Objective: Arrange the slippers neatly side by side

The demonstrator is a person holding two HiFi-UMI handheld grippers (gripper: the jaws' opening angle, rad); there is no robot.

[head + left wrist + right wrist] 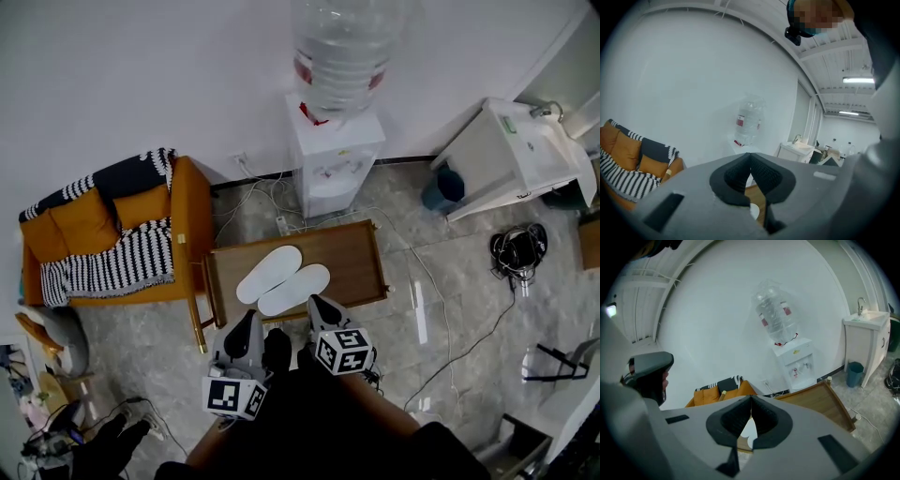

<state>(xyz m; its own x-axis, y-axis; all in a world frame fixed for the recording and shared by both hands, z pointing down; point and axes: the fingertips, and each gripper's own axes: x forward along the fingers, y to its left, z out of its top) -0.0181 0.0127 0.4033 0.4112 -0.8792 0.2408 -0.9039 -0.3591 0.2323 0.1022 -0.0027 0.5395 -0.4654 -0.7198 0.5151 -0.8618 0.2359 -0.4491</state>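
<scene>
Two white slippers lie side by side on the low wooden table point(356, 246), both angled the same way: the left slipper point(269, 274) and the right slipper point(294, 290). Both grippers are held back from the table, near my body. My left gripper point(248, 321) is shut and holds nothing. My right gripper point(317, 305) is likewise shut and empty, just short of the table's near edge. In the left gripper view the jaws point(750, 158) meet, with a sliver of white slipper point(754, 210) below them. In the right gripper view the jaws point(751, 401) meet over a bit of slipper point(749, 431).
An orange sofa point(89, 225) with a striped throw stands left of the table. A water dispenser point(333, 155) stands behind it against the wall. Cables point(450, 319) trail over the floor at right. A white sink cabinet point(511, 155) is at far right.
</scene>
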